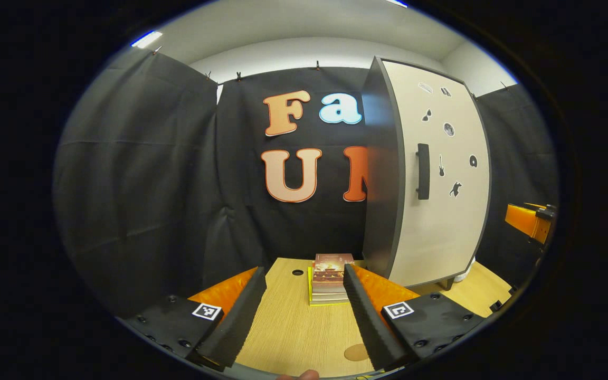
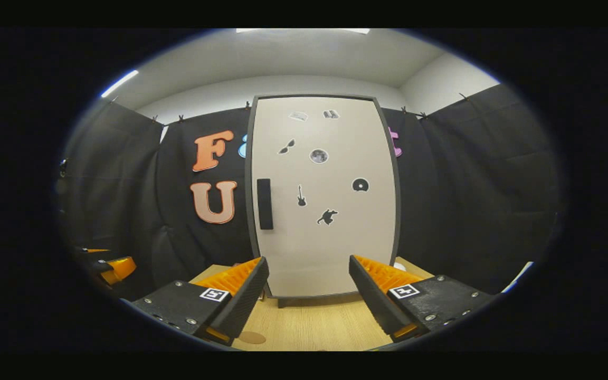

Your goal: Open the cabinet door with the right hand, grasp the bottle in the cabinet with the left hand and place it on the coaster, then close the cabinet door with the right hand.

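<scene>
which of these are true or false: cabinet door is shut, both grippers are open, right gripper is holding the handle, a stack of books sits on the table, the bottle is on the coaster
1. The cabinet door is shut. True.
2. Both grippers are open. True: the left gripper and the right gripper have their fingers spread and hold nothing.
3. The right gripper holds the handle. False: it is well short of the door.
4. A stack of books sits on the table. True.
5. The bottle is on the coaster. False: the coaster is bare.
</scene>
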Available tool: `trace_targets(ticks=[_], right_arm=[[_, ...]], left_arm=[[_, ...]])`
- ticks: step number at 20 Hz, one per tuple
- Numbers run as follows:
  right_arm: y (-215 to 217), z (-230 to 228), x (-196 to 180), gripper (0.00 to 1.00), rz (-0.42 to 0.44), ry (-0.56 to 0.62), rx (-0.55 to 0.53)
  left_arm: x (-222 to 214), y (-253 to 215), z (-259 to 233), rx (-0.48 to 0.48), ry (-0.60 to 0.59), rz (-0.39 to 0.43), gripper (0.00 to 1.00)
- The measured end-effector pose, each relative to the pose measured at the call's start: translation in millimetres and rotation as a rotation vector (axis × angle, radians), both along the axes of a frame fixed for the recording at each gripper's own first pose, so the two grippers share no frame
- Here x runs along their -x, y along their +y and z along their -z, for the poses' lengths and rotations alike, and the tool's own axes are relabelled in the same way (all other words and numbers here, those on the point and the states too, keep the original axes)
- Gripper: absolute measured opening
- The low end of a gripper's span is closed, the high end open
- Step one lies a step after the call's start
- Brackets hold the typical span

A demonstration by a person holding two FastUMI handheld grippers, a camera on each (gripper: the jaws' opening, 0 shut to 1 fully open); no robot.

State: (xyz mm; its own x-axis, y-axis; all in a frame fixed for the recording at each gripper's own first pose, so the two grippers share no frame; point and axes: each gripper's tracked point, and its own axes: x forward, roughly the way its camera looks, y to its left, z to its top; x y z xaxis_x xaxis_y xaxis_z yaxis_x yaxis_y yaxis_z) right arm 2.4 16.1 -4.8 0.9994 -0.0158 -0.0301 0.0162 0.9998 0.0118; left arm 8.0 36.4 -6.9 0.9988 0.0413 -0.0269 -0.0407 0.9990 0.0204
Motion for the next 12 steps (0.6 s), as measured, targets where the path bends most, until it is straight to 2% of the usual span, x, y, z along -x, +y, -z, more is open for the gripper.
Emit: trace_targets(ticks=[5, 6, 12], right_arm=[[18.2, -1.3, -26.1, 0.95, -0.028, 0.020, 0.005], [25.4, -5.4, -35.3, 0.95, -0.041, 0.017, 0.006], [68.0, -40.4, -102.3, 0.94, -0.096, -0.045, 0.028]], left_arm=[[-6.0, 11.4, 11.0, 0.012, 0.016, -0.008, 0.96], [-7.3, 14.0, 13.1, 0.015, 0.023, -0.010, 0.94], [-14.9, 37.0, 22.0, 0.022, 0.037, -0.039, 0.96]])
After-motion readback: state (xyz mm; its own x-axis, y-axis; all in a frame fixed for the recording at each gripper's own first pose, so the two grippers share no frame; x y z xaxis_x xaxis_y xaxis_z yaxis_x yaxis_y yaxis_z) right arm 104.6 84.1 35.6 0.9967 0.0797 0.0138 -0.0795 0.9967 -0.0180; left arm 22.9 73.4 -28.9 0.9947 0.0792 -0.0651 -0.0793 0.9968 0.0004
